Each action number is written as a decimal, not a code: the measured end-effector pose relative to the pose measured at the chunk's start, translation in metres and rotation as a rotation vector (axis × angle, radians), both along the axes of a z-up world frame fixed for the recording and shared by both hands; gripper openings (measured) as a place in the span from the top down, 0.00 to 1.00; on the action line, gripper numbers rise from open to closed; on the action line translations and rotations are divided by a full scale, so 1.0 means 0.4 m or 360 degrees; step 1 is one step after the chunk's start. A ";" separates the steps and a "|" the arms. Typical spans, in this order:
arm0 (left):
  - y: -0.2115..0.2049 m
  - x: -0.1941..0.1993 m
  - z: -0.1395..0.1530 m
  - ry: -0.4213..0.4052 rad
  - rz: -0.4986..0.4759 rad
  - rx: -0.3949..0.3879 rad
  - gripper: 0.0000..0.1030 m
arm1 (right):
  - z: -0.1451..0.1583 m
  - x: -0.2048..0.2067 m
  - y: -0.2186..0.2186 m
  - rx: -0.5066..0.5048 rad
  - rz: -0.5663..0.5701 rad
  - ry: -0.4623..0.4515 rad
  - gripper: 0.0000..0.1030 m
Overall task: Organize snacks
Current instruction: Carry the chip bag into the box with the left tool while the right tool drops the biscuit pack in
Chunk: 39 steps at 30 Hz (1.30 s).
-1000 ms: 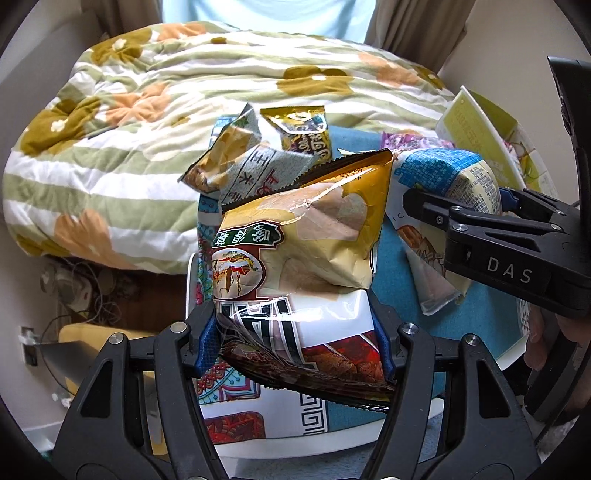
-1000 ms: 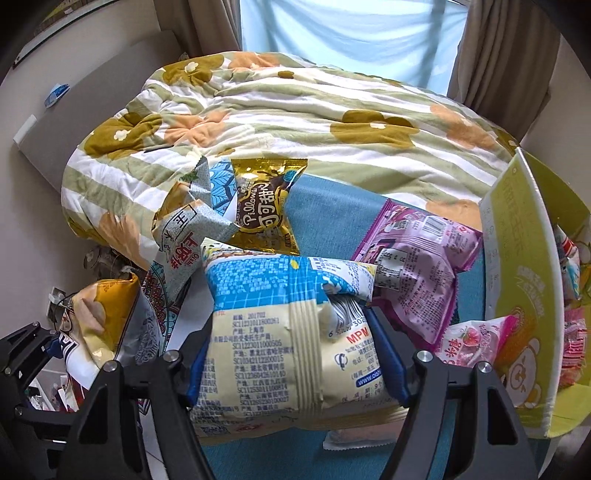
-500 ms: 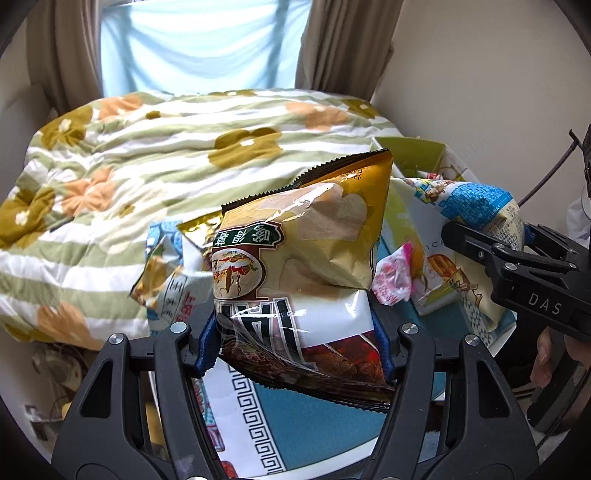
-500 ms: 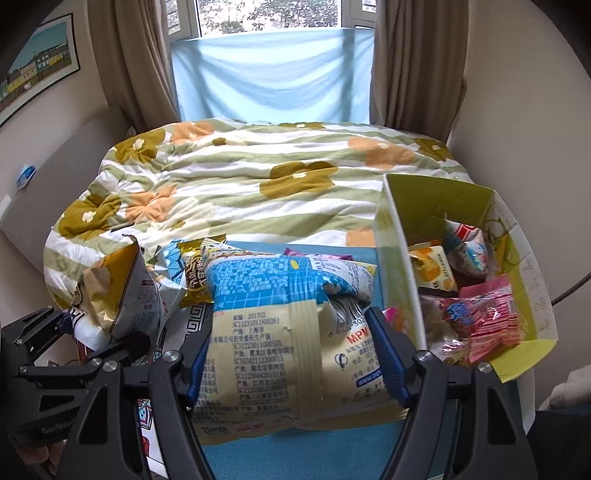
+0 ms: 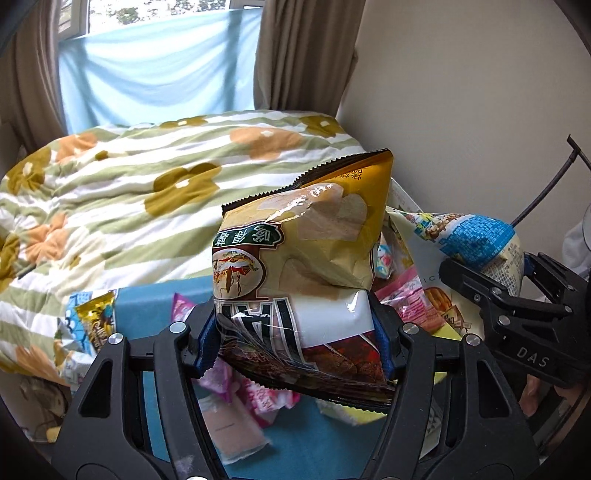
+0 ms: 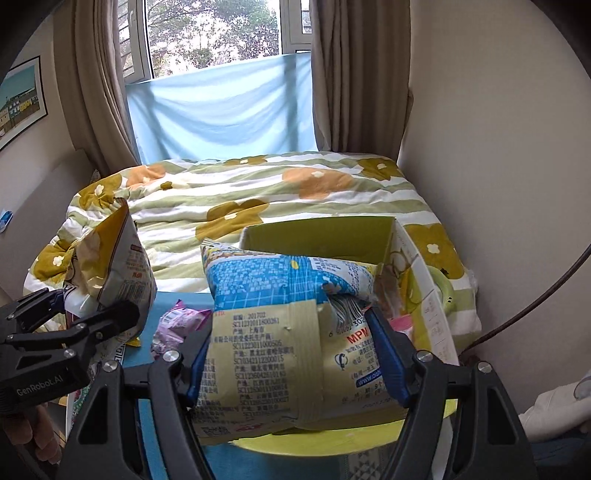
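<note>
Left claw (image 5: 295, 339) clamped on the gold chip bag (image 5: 306, 258), held upright. Right claw (image 6: 291, 354) clamped on the blue-and-cream snack bag (image 6: 280, 332), now raised in front of the yellow-green box (image 6: 317, 229). Both swung right since 1 s ago: window (image 6: 214, 33) and curtains (image 6: 354, 74) in view, bed quilt (image 5: 110, 192) farther back. Pink packets (image 5: 258, 395) on the blue tabletop (image 5: 306, 439) below; possibly more inside the box, partly hidden.

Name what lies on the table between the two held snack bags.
In the right wrist view, a purple snack packet lies on the blue table between the gold chip bag and the blue-and-cream bag.
</note>
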<state>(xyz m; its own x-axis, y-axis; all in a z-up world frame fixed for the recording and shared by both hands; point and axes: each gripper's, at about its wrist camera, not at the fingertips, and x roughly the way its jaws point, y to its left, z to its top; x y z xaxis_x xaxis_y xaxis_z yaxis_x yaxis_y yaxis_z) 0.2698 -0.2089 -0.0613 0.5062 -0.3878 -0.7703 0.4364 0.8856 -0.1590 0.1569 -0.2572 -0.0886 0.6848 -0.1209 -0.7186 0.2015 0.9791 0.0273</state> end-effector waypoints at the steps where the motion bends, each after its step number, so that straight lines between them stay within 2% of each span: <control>1: -0.033 0.017 -0.009 0.0014 0.0010 0.0006 0.40 | -0.004 0.006 -0.030 0.0008 0.0006 0.0004 0.32; 7: -0.190 0.113 -0.070 0.0084 0.0089 0.0083 0.40 | -0.046 0.059 -0.175 0.0026 0.0080 0.0071 0.32; 11: -0.246 0.175 -0.113 0.0171 0.0161 0.0094 0.39 | -0.086 0.107 -0.247 0.0070 0.0093 0.0131 0.32; 13: -0.255 0.198 -0.126 0.0204 0.0193 0.0085 0.35 | -0.104 0.129 -0.269 0.0107 0.0114 0.0162 0.32; 14: -0.260 0.209 -0.132 0.0207 0.0207 0.0089 0.30 | -0.112 0.139 -0.277 0.0121 0.0126 0.0174 0.32; 15: -0.265 0.218 -0.135 0.0205 0.0221 0.0106 0.18 | -0.119 0.149 -0.283 0.0132 0.0139 0.0185 0.32; 17: -0.269 0.225 -0.137 0.0188 0.0248 0.0142 0.05 | -0.131 0.163 -0.290 0.0154 0.0161 0.0197 0.32; 19: -0.264 0.216 -0.130 0.0175 0.0246 0.0117 0.04 | -0.138 0.170 -0.292 0.0171 0.0176 0.0205 0.32; 23: -0.233 0.191 -0.136 0.0229 0.0231 0.0080 0.04 | -0.144 0.177 -0.303 0.0188 0.0179 0.0210 0.32; 30: -0.172 0.108 -0.145 0.0262 0.0211 0.0121 0.04 | -0.130 0.169 -0.309 0.0200 0.0116 0.0183 0.32; 33: -0.147 0.077 -0.145 0.0300 0.0184 0.0073 0.04 | -0.119 0.162 -0.296 0.0193 0.0091 0.0163 0.32; 39: -0.104 0.032 -0.143 0.0288 0.0182 0.0098 0.04 | -0.151 0.175 -0.272 0.0239 0.0073 0.0162 0.32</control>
<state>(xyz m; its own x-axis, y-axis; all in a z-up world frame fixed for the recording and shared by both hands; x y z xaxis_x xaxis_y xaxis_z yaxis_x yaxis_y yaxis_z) 0.2828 -0.2505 -0.1184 0.3956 -0.2849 -0.8731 0.3018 0.9382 -0.1694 0.2270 -0.3662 -0.1490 0.6101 0.0227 -0.7920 0.1656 0.9739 0.1555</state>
